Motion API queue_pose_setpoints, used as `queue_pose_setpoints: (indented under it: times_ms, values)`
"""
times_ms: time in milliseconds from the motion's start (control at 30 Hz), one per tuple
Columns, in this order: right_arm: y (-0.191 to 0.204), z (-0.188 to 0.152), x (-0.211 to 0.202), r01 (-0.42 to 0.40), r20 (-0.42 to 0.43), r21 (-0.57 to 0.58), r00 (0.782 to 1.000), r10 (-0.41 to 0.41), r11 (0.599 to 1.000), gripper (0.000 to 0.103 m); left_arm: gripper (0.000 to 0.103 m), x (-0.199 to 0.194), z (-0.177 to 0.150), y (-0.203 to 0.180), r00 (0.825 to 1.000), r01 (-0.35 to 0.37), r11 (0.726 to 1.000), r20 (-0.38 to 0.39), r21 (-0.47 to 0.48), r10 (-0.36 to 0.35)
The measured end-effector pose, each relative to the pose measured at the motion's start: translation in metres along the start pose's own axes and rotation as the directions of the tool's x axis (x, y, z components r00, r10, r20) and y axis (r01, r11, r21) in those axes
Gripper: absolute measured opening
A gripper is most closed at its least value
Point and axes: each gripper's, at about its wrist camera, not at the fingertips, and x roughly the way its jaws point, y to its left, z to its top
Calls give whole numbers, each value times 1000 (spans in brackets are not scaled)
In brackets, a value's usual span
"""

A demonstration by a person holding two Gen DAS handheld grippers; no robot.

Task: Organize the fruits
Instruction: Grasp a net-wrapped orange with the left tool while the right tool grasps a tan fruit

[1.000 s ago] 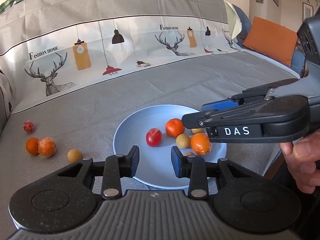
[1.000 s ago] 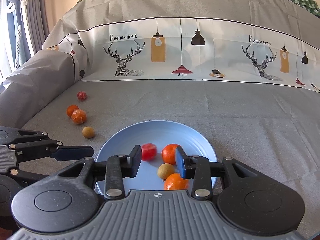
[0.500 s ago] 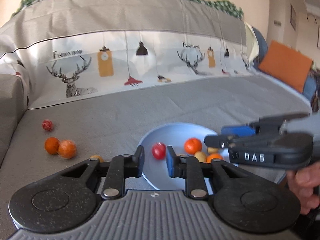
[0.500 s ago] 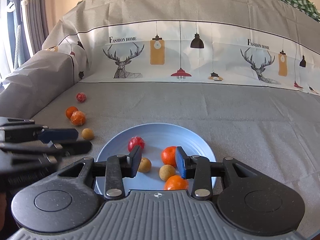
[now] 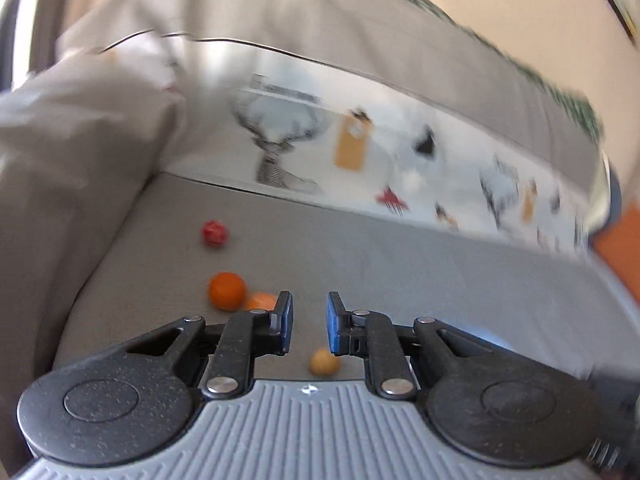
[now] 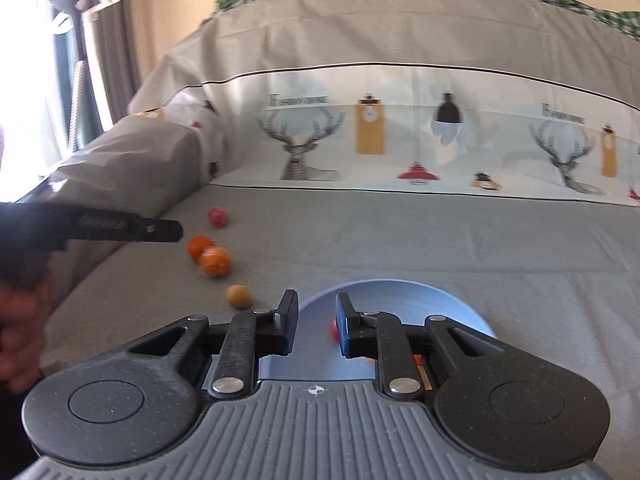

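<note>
**Much Blurred, Much Covered**

The left wrist view is smeared by motion: the printed sofa cover [image 5: 360,152] shows its deer and lamps as streaks, its lettering unreadable. One orange fruit [image 5: 262,302] sits half behind the left gripper [image 5: 308,326]. An orange cushion [image 5: 624,248] is cut by the right edge.

In the right wrist view the blue plate [image 6: 400,294] is mostly covered by the right gripper [image 6: 317,328]; a red fruit [image 6: 333,329] peeps past one finger, and an orange scrap [image 6: 418,360] cannot be told. A hand [image 6: 20,332] at the left edge is blurred and cropped.
</note>
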Motion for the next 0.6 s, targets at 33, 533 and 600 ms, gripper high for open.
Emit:
queue_pose_setpoints:
  times_ms: [33,533,600]
  values:
    - [4,1,2,-14,-2,-7,1000,14,1000,21,18,2,1,7,1000,5,999,-12,-48,-5]
    - [62,14,70,-140,-61,-25,989,139,990,22,22,52,1,29,991,-15,985,-134,-171,-8]
    - [64,16,81,-139,-74,-10,988,138,990,22,28,60,0,31,989,-24,985,-150,-171,-2]
